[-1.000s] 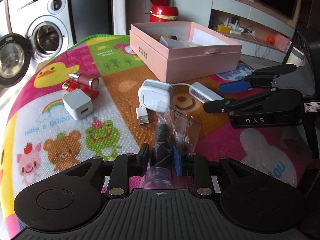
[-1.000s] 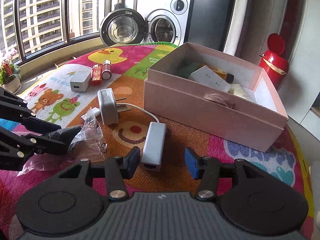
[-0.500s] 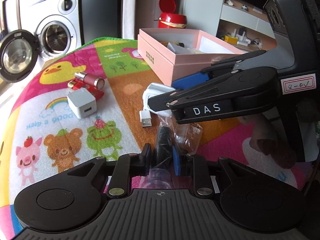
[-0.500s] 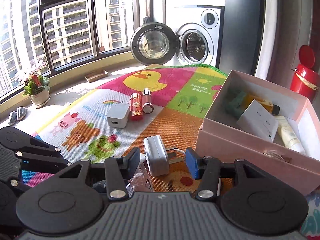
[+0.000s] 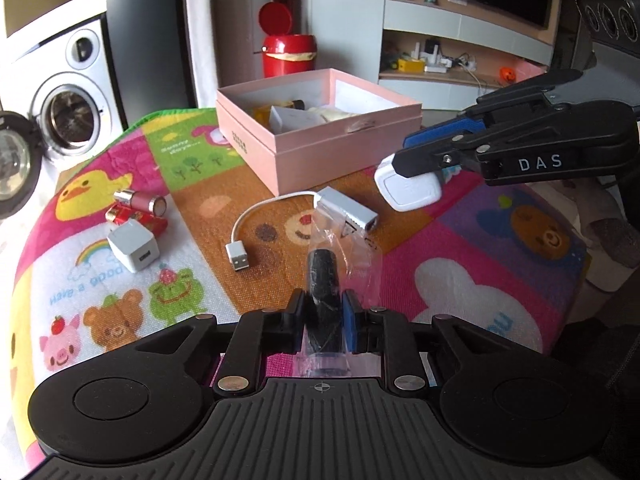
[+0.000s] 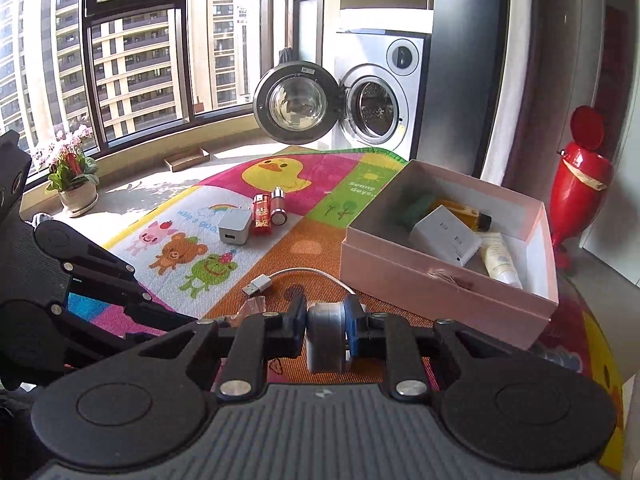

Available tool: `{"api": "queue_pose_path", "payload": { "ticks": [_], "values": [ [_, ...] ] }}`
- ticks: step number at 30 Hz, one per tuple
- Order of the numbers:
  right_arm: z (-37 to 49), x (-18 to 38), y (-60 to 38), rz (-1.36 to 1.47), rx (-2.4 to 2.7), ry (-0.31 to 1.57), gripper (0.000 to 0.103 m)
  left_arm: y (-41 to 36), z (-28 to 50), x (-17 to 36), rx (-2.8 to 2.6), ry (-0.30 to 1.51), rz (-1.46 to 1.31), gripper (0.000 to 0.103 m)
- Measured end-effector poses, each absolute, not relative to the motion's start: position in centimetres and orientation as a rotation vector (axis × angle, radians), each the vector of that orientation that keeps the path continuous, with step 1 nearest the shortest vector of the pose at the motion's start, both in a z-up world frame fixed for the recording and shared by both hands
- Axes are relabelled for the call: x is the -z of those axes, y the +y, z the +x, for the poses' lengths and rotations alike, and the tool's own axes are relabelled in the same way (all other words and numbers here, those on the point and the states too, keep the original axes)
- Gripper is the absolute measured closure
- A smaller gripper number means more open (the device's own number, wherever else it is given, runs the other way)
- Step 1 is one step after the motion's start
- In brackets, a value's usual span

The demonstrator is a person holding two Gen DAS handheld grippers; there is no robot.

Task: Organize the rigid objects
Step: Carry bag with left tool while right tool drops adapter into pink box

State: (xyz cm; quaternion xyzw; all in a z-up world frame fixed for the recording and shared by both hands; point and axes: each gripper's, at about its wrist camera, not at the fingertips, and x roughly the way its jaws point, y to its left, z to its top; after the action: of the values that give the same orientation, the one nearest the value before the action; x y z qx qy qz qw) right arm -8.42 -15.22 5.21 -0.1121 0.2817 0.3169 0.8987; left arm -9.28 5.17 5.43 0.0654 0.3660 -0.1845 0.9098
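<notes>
1. The left gripper (image 5: 323, 316), bottom centre of the left wrist view, is clenched on a black cylinder (image 5: 322, 280) inside a clear bag (image 5: 352, 256). The bag sticks up past the jaws, above the mat (image 5: 280, 184).
2. The right gripper (image 6: 326, 330) grasps a white plug (image 6: 326, 338) between its jaws. In the left view the same plug (image 5: 412, 192) hangs at right of centre, off the mat, just in front of the pink box's corner.
3. The pink box (image 5: 320, 148) sits open at upper centre of the mat. Inside it are a white carton (image 6: 444, 236), a tube (image 6: 500, 258) and an amber bottle (image 6: 468, 214).
4. An adapter (image 5: 348, 212) with a white cable (image 5: 256, 216) lies mid-frame just in front of the box, its USB end (image 5: 239, 256) toward lower left.
5. At left of the mat, a white cube charger (image 5: 134, 244), a red lighter (image 5: 136, 218) and a pink cylinder (image 5: 140, 202) lie close together.
</notes>
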Motion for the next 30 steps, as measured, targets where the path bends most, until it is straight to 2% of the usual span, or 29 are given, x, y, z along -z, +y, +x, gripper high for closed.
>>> {"api": "queue_pose_path", "payload": {
  "ticks": [4,9,15,18,20,24,27,29,30],
  "values": [
    [-10.1,-6.1,-18.7,-0.211,-0.578,0.558,0.084,4.7,-9.9,-8.0,0.446,0.705,0.109,0.081],
    [-10.9,-8.5,-21.6,-0.172,-0.51,0.477,0.084,2.6,-8.7,-13.5,0.425,0.525,0.2,0.082],
    [-9.5,-11.7,-22.2,-0.177,-0.472,0.365,0.084,0.2,-1.5,-19.3,0.399,0.362,0.199,0.086],
    [-6.8,-13.8,-21.3,-0.181,-0.437,0.304,0.084,0.8,4.3,-21.0,0.435,0.388,0.015,0.085],
    [-4.2,-15.0,-20.8,-0.15,-0.412,0.254,0.083,1.6,7.8,-21.0,0.436,0.398,-0.107,0.085],
    [0.8,-15.6,-20.7,-0.089,-0.423,0.332,0.081,2.8,9.8,-19.5,0.322,0.383,-0.147,0.084],
    [1.7,-14.0,-21.6,-0.065,-0.417,0.381,0.075,4.3,8.3,-16.9,0.353,0.428,-0.155,0.084],
    [1.2,-11.8,-22.1,-0.045,-0.426,0.436,0.066,5.1,6.6,-14.7,0.359,0.465,-0.138,0.084],
    [1.0,-10.9,-22.1,-0.047,-0.433,0.456,0.064,5.4,5.9,-13.6,0.365,0.488,-0.135,0.084]
  ]
}}
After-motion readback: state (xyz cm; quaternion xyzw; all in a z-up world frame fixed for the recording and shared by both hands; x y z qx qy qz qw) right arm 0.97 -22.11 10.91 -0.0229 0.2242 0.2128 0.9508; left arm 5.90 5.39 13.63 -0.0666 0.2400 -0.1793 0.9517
